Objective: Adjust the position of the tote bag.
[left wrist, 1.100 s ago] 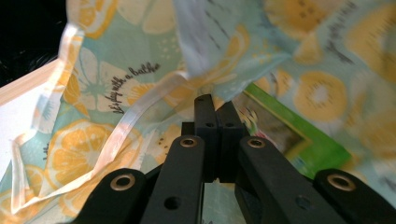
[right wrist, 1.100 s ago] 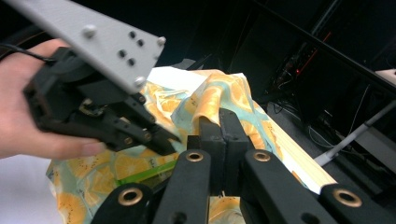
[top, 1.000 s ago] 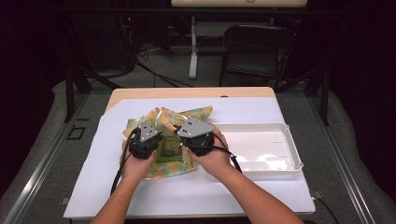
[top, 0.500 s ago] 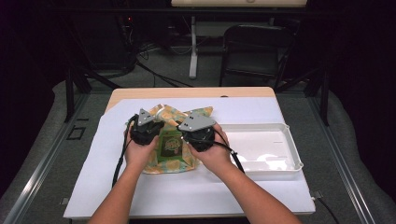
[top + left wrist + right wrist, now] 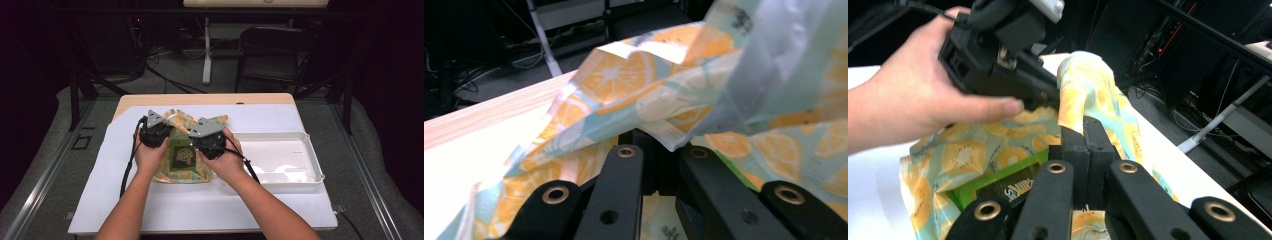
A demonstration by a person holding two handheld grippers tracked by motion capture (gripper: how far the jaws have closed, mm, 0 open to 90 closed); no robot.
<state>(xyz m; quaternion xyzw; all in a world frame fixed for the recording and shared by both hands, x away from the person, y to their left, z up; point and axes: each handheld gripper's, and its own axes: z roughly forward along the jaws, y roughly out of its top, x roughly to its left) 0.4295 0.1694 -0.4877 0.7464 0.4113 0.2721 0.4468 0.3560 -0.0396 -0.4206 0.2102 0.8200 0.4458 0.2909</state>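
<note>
Left hand-held gripper point(image 5: 159, 131): jaws closed, pinching the far left edge of the citrus-print bag point(image 5: 187, 165) and lifting it. Right hand-held gripper point(image 5: 206, 138): jaws closed on the bag's far right edge; a green packet point(image 5: 181, 155) sits inside the bag at mid-bench. White tray point(image 5: 300, 175): just right of the bag; bare white sheet point(image 5: 110, 170) lies to the left and near side of the bench point(image 5: 210, 99).

A: Where did the high view sit?

B: Above the near edge of the white-covered wooden table point(image 5: 280, 200), facing forward and down, well back.

A: And the gripper views?

B: Each rode low behind its own black jaws, very close to the crinkled orange-slice-patterned plastic bag point(image 5: 634, 95). All three shared that bag; the right one also caught the left gripper point(image 5: 1045, 102).
</note>
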